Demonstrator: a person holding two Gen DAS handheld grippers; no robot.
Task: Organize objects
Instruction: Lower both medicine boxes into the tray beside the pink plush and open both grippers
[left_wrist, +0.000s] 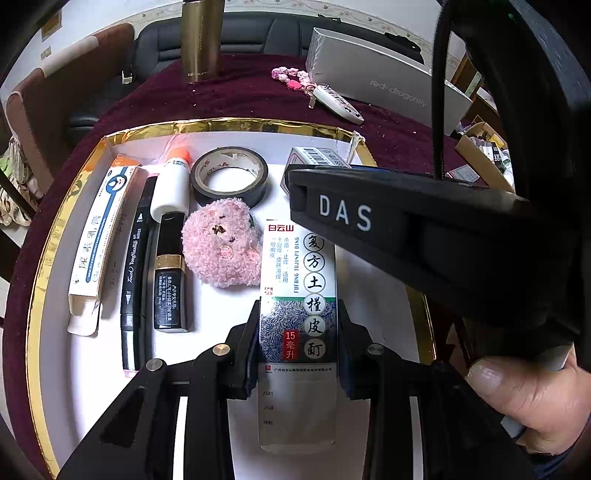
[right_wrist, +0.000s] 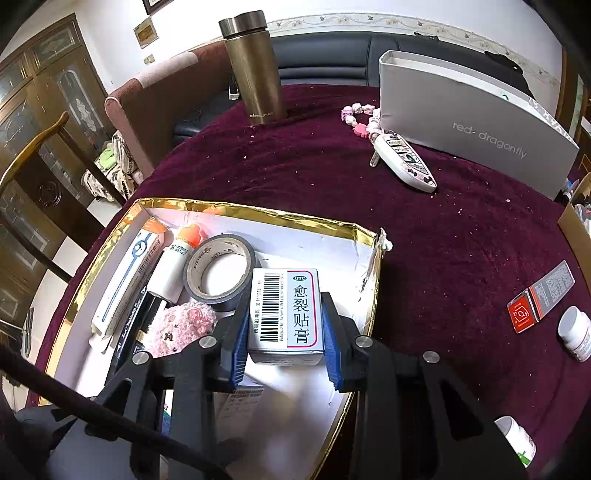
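Note:
A gold-rimmed white tray (left_wrist: 229, 127) (right_wrist: 258, 214) holds an ointment box (left_wrist: 101, 236), a black marker (left_wrist: 135, 258), a white bottle with an orange cap (left_wrist: 171, 184), a lipstick (left_wrist: 170, 273), a black tape roll (left_wrist: 231, 175) and a pink plush (left_wrist: 221, 247). My left gripper (left_wrist: 299, 332) is shut on a tall medicine box (left_wrist: 299, 295) low over the tray. My right gripper (right_wrist: 284, 332) is shut on a small silver plaster box (right_wrist: 284, 314) (left_wrist: 317, 157) over the tray's right part.
On the maroon tablecloth stand a gold flask (right_wrist: 255, 70) and a grey shoebox (right_wrist: 476, 125), with a bead chain and key fob (right_wrist: 402, 158) between. At right lie an orange card (right_wrist: 539, 299), a white pill bottle (right_wrist: 576, 332) and another bottle (right_wrist: 517, 439).

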